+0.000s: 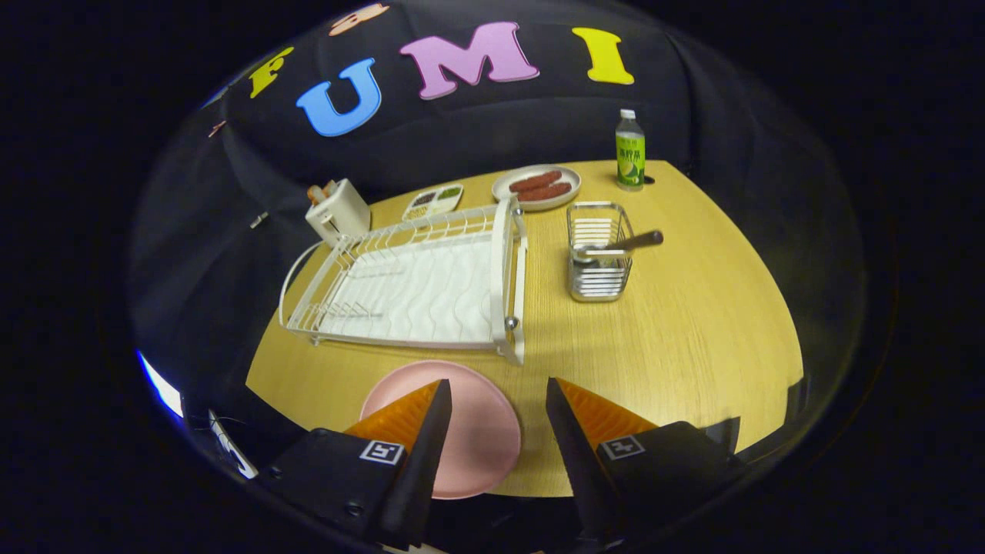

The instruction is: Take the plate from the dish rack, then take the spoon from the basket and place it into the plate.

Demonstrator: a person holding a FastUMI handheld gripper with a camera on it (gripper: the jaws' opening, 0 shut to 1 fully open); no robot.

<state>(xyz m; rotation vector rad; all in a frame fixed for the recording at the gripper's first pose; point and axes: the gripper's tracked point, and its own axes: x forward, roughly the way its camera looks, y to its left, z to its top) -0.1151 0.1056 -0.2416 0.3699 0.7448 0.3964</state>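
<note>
Two fingers of the gripper (pixel 499 400) stand spread apart with nothing between them, so the claw is released. Just under the left finger lies the pink plate (pixel 473 442), flat on the wooden table (pixel 692 338), close to the near corner of the dish rack (pixel 415 288). With the rack taken as the landmark: the plate sits on the table right in front of it, no longer in its slots, and the rack itself looks bare of dishes. To the right of the rack stands the wire basket (pixel 599 258), a little apart from it, with the spoon (pixel 623 245) leaning inside, its dark handle poking out over the far right rim. Behind the rack are a toaster (pixel 336 211), a small divided tray (pixel 435 200), a plate of sausages (pixel 537 187) and a green bottle (pixel 629 150).

Judging by this, the plate step looks done and the spoon step is in hand. The next move calls for carrying the open fingers forward and right to the basket, closing them on the thin tilted handle, lifting it clear of the wire rim, then bringing it back to the plate in front of the rack
</note>
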